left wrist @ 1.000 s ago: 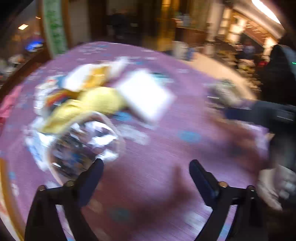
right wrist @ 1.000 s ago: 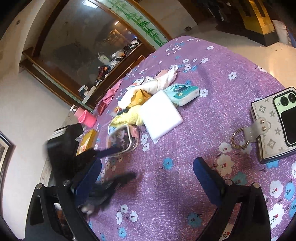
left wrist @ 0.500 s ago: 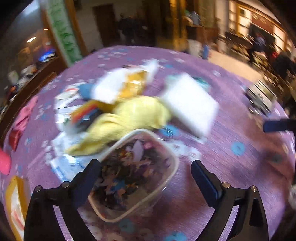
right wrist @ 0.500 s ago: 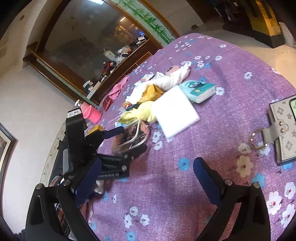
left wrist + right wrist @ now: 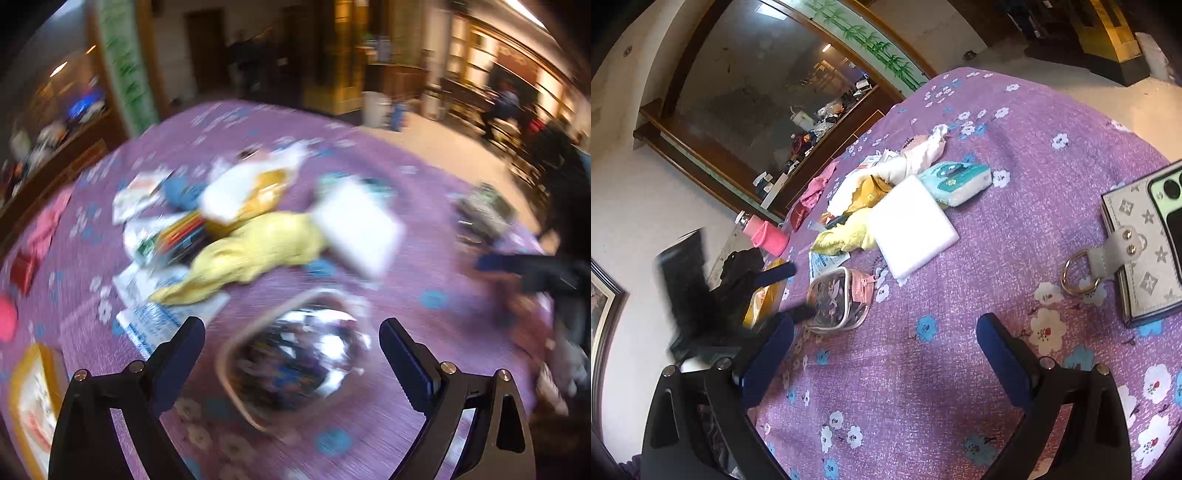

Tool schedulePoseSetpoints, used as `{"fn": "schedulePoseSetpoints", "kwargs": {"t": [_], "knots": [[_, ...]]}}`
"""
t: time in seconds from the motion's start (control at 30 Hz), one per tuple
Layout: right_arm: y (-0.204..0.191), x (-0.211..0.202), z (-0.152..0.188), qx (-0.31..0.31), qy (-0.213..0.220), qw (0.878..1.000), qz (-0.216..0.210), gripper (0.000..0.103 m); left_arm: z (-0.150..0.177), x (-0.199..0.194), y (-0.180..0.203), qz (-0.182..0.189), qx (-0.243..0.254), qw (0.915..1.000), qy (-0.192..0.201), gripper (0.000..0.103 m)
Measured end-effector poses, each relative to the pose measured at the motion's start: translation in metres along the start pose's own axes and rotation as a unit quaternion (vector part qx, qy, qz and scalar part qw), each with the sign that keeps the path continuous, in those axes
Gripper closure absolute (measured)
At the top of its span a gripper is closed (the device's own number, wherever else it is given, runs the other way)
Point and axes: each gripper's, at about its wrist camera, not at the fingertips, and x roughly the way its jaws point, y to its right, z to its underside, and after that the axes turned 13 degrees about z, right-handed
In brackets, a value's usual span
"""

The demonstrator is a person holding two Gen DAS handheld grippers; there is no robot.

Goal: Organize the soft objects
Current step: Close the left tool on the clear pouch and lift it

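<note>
The left gripper (image 5: 291,345) has its jaws spread wide but drawing slightly inward, and the clear pouch (image 5: 295,360) lies on the cloth in the gap between them; neither blue pad presses on it, so it is not held. From the right wrist view the same left gripper (image 5: 796,295) is a dark blur at the table's left edge, one finger (image 5: 775,273) above the pouch (image 5: 836,299) and the other at its near-left corner. The pouch is see-through with a pale rim, a pink zipper side and a cartoon print; dark and shiny bits show inside, too blurred to name. The right gripper (image 5: 884,352) is wide open and empty over bare purple flowered tablecloth (image 5: 1015,192), touching nothing. The soft things sit in a loose heap just beyond the pouch: a yellow cloth (image 5: 846,236), with a white cloth (image 5: 908,164) and an orange-yellow cloth (image 5: 870,190) behind it. A flat white pad (image 5: 910,227) overlaps the yellow cloth's right end, and a teal tissue pack (image 5: 958,181) lies just past it. A printed leaflet (image 5: 823,262) lies between the heap and the pouch. A pink bottle (image 5: 764,236) lies on its side at the far-left edge. A patterned wallet case holding a phone (image 5: 1148,251) rests well apart on the right.
</note>
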Motion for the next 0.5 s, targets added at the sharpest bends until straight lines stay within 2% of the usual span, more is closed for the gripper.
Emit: {"fn": "schedulePoseSetpoints", "kwargs": {"t": [0.1, 0.13, 0.17, 0.23, 0.27, 0.33, 0.43, 0.5], "knots": [[-0.002, 0.001, 0.001, -0.004, -0.003, 1.000, 0.001, 0.004, -0.001, 0.027, -0.014, 0.013, -0.016, 0.9994, -0.027, 0.006], [-0.002, 0.001, 0.001, -0.005, -0.003, 1.000, 0.000, 0.004, 0.003, 0.034, -0.014, 0.040, -0.023, 0.9982, -0.039, 0.006], [-0.003, 0.000, 0.001, -0.008, -0.003, 1.000, -0.002, 0.004, 0.005, 0.035, -0.013, 0.083, -0.036, 0.9947, -0.049, 0.006], [-0.004, -0.003, 0.000, -0.012, -0.001, 1.000, -0.005, 0.004, 0.011, 0.032, -0.005, 0.139, -0.039, 0.9871, -0.070, 0.006], [-0.004, -0.004, -0.001, -0.014, 0.001, 1.000, -0.005, 0.004, 0.013, 0.029, 0.003, 0.149, -0.028, 0.9858, -0.073, 0.006], [-0.002, -0.005, -0.003, -0.014, 0.004, 1.000, -0.002, 0.004, 0.016, 0.020, 0.021, 0.124, 0.011, 0.9893, -0.076, 0.006], [0.002, -0.004, -0.004, -0.005, 0.004, 1.000, 0.002, 0.004, 0.013, 0.010, 0.040, 0.066, 0.056, 0.9947, -0.056, 0.005], [0.002, -0.006, -0.003, -0.002, 0.005, 1.000, 0.005, 0.004, 0.013, 0.018, 0.051, 0.027, 0.094, 0.9938, -0.053, 0.005]]}}
